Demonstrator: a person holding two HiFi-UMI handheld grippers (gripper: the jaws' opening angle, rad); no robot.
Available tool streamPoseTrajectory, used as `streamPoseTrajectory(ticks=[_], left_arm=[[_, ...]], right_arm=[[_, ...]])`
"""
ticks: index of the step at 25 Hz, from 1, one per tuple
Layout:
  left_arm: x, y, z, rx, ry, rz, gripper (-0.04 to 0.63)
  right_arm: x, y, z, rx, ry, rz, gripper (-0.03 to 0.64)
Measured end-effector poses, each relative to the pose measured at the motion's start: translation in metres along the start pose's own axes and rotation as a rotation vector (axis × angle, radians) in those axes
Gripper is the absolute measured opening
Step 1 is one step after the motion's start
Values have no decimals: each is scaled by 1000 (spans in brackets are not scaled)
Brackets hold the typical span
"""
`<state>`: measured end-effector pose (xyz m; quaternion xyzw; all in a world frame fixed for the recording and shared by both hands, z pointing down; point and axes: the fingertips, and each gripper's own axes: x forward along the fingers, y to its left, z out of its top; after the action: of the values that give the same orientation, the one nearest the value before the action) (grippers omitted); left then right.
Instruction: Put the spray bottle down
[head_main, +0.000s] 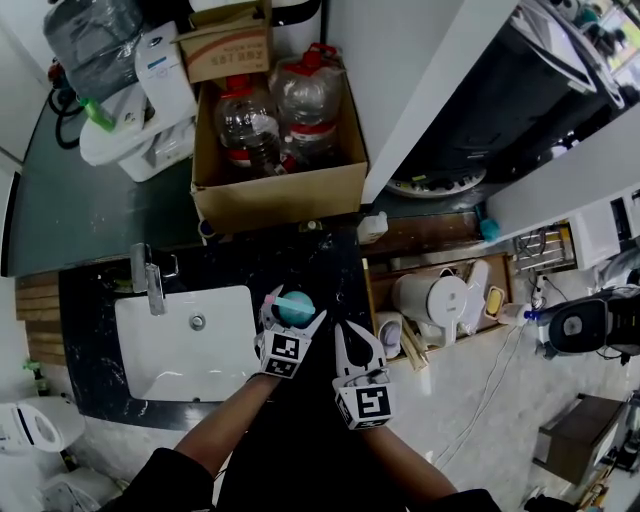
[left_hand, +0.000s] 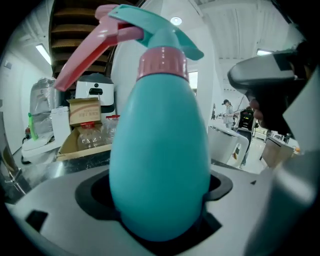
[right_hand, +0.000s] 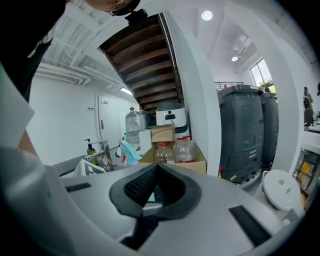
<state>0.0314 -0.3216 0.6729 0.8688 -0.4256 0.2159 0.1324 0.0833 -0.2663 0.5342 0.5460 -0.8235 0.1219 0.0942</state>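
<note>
A teal spray bottle (left_hand: 160, 150) with a pink collar and pink trigger fills the left gripper view, standing upright between the jaws. My left gripper (head_main: 293, 314) is shut on its round body (head_main: 297, 303) over the black counter (head_main: 320, 265), just right of the sink. I cannot tell whether the bottle's base touches the counter. My right gripper (head_main: 352, 336) hovers close on the right, shut with nothing held; its dark pads (right_hand: 142, 182) meet tip to tip. The bottle's top (right_hand: 129, 152) shows past them in the right gripper view.
A white sink (head_main: 140, 350) with a chrome tap (head_main: 150, 280) lies to the left. Behind the counter stands a cardboard box (head_main: 275, 195) holding large clear bottles. A white kettle (head_main: 432, 298) and utensils sit on a shelf to the right. Grey bins (right_hand: 245, 135) stand further right.
</note>
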Motion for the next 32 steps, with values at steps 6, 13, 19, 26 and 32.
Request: streamPoseTrajectory(ticks=[6, 13, 19, 26, 32], left_arm=[[-2, 0, -2, 9, 18, 3, 451], [-4, -2, -1, 10, 21, -16, 451], [-8, 1, -4, 6, 25, 0, 453], [-17, -1, -2, -23, 12, 14, 453], [-36, -4, -1, -51, -10, 38, 454]], right_arm=[[-3, -6, -1, 7, -1, -11, 15], [-2, -13, -4, 25, 13, -18, 15], [-6, -7, 0, 17, 15, -14, 15], [-15, 2, 5, -3, 4, 2, 15], [-26, 7, 2, 2, -2, 21, 15]])
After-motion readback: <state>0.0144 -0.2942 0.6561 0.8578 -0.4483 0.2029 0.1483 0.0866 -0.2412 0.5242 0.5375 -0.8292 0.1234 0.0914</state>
